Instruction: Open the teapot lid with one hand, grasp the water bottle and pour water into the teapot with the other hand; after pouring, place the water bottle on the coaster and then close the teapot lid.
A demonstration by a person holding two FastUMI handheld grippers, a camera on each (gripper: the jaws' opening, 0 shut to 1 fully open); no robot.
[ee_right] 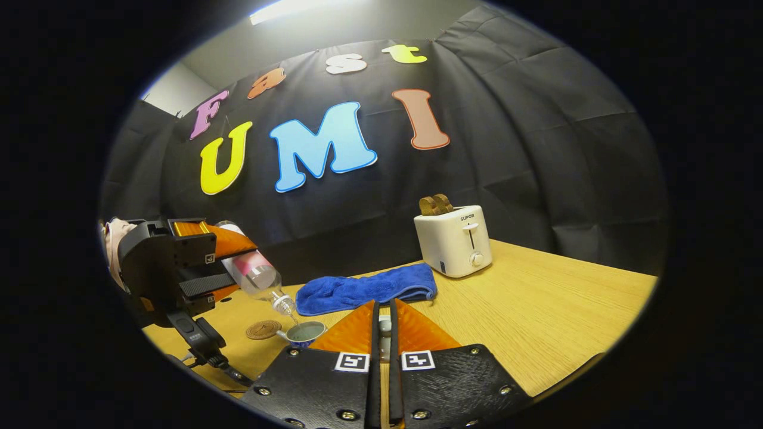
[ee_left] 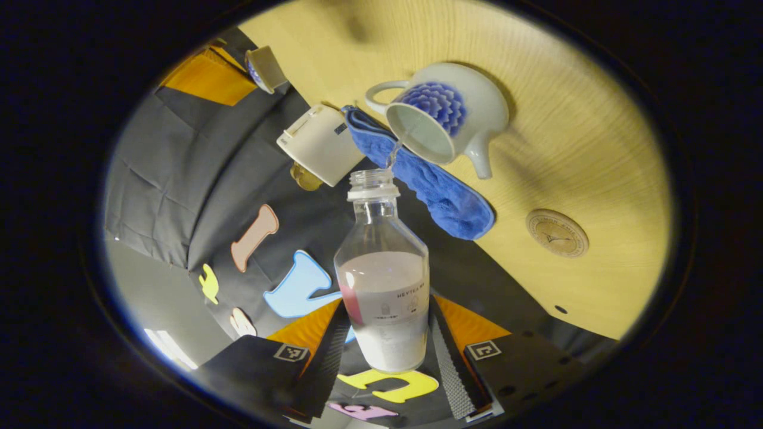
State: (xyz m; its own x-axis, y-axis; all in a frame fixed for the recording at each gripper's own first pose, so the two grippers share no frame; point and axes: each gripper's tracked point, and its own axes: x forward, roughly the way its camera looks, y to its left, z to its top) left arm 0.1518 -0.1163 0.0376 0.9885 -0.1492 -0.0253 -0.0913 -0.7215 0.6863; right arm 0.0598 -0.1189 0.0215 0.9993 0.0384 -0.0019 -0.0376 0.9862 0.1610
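Observation:
My left gripper [ee_left: 387, 313] is shut on a clear water bottle [ee_left: 384, 280], tipped neck-down over the table. A thin stream of water [ee_left: 394, 149] runs from its mouth into the open white teapot [ee_left: 453, 110] with a blue flower. In the right gripper view that gripper [ee_right: 241, 262] holds the tilted bottle [ee_right: 256, 275] above the teapot [ee_right: 305, 332]. My right gripper [ee_right: 384, 310] is shut on the small white teapot lid [ee_right: 385, 326], raised off to the side of the pot. The left gripper view has that lid [ee_left: 265, 68] at the upper left. A round wooden coaster [ee_left: 557, 232] lies bare beside the teapot.
A blue cloth [ee_right: 366, 289] lies behind the teapot on the wooden table [ee_right: 536, 310]. A white toaster [ee_right: 456, 241] with bread in it stands at the back by the black wall. The coaster [ee_right: 263, 329] sits left of the pot.

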